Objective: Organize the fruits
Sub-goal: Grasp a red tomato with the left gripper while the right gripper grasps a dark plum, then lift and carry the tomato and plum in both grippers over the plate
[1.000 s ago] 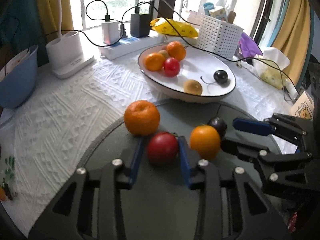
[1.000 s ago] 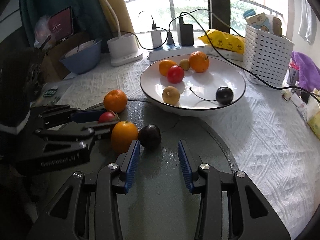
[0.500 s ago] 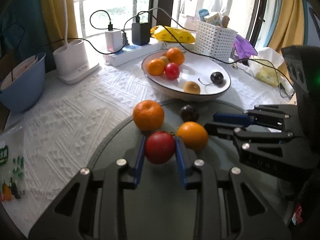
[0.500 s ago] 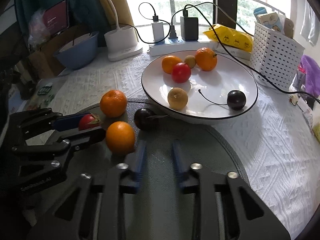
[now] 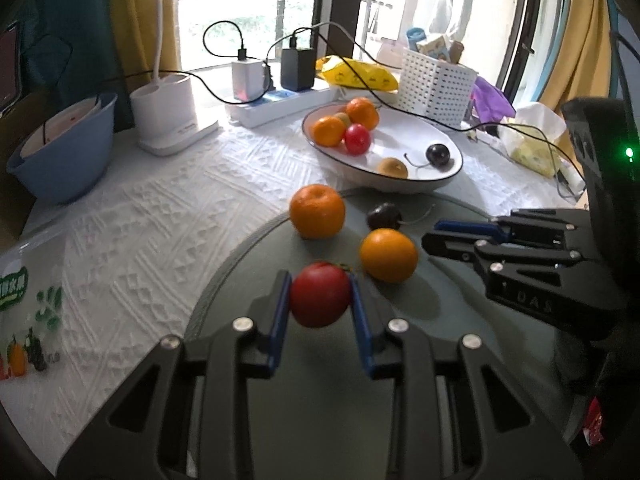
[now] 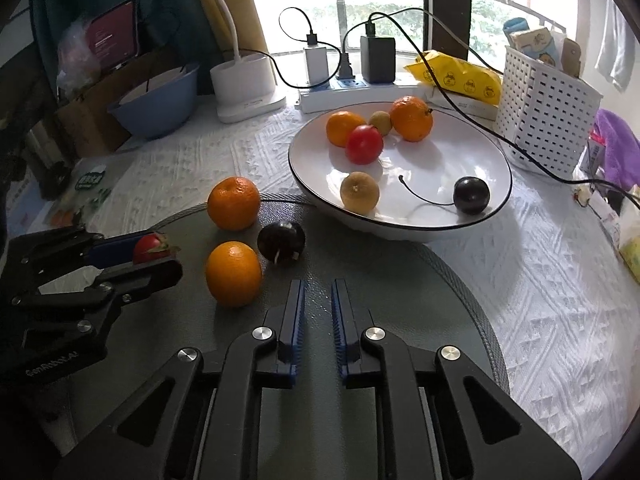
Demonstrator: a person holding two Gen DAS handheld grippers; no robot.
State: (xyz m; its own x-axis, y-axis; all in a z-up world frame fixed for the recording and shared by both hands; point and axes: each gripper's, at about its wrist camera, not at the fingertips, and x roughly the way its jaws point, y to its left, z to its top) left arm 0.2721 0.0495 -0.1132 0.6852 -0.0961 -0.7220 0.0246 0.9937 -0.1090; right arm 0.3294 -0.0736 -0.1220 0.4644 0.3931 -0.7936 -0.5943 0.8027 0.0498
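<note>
Over the grey mat point(image 5: 248, 360), my left gripper point(image 5: 320, 300) clamps the red fruit point(image 5: 319, 294).
My right gripper point(image 6: 318, 304), just closed, holds nothing; only its view shows "GenRobot.AI" on the left one.

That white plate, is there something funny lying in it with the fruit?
Yes. A black charger cable runs down from the plug, over the white plate's rim, so it hangs across the fruit. A thin dark stem-like strand also curls from the dark fruit.
</note>
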